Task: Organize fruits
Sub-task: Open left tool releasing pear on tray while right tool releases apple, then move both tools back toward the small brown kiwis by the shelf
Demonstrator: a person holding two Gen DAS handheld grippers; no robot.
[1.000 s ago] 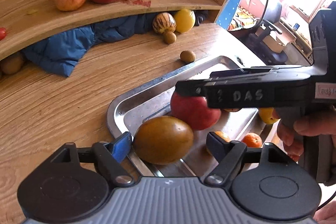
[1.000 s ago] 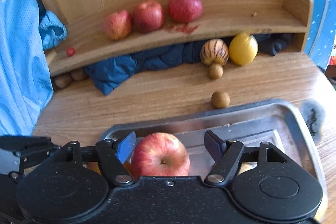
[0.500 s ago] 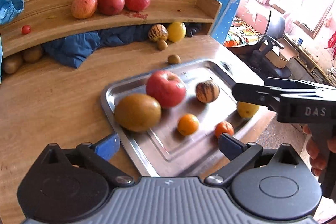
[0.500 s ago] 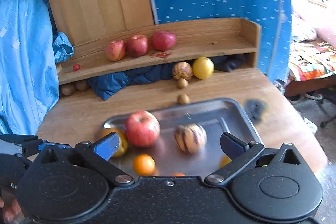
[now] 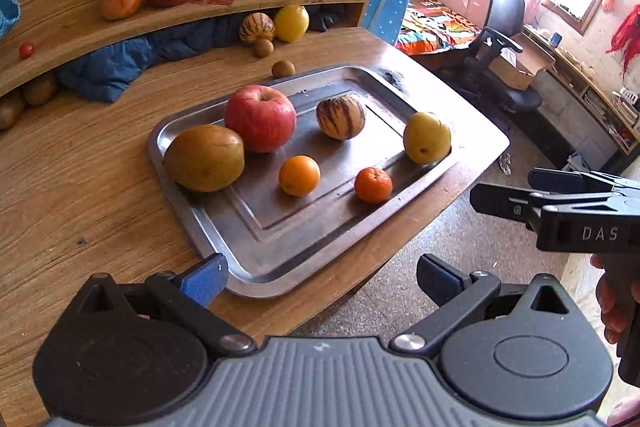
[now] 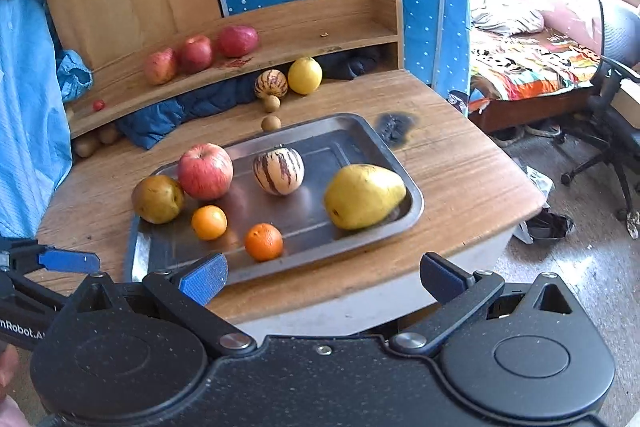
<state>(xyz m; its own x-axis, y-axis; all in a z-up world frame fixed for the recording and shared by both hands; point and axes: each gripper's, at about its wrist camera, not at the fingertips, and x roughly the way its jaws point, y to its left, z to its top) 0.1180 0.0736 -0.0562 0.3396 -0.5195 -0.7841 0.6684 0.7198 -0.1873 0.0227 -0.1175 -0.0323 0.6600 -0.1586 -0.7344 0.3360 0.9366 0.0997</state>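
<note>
A steel tray [image 5: 256, 227] [image 6: 360, 131] on the round wooden table holds a red apple [image 5: 260, 117] [image 6: 205, 176], a brown pear [image 5: 204, 157] [image 6: 157, 198], a striped melon [image 5: 341, 117] [image 6: 279, 170], a yellow pear [image 5: 427, 137] [image 6: 362, 196] and two oranges [image 5: 299, 175] [image 6: 209, 222]. My left gripper [image 5: 320, 277] is open and empty, hovering over the tray's near edge. My right gripper [image 6: 322, 277] is open and empty too, held back beyond the table's front edge.
A curved wooden shelf [image 6: 280, 39] at the back carries three red apples [image 6: 195, 53] and a small tomato [image 6: 98, 104]. Under it lie a striped melon [image 6: 271, 84], a yellow fruit [image 6: 305, 75], small brown fruits and blue cloth [image 6: 188, 111]. An office chair [image 6: 612, 75] stands right.
Both grippers have pulled back and up from the tray and opened wider. The red apple and brown pear that lay between the fingers now sit free on the tray.
</note>
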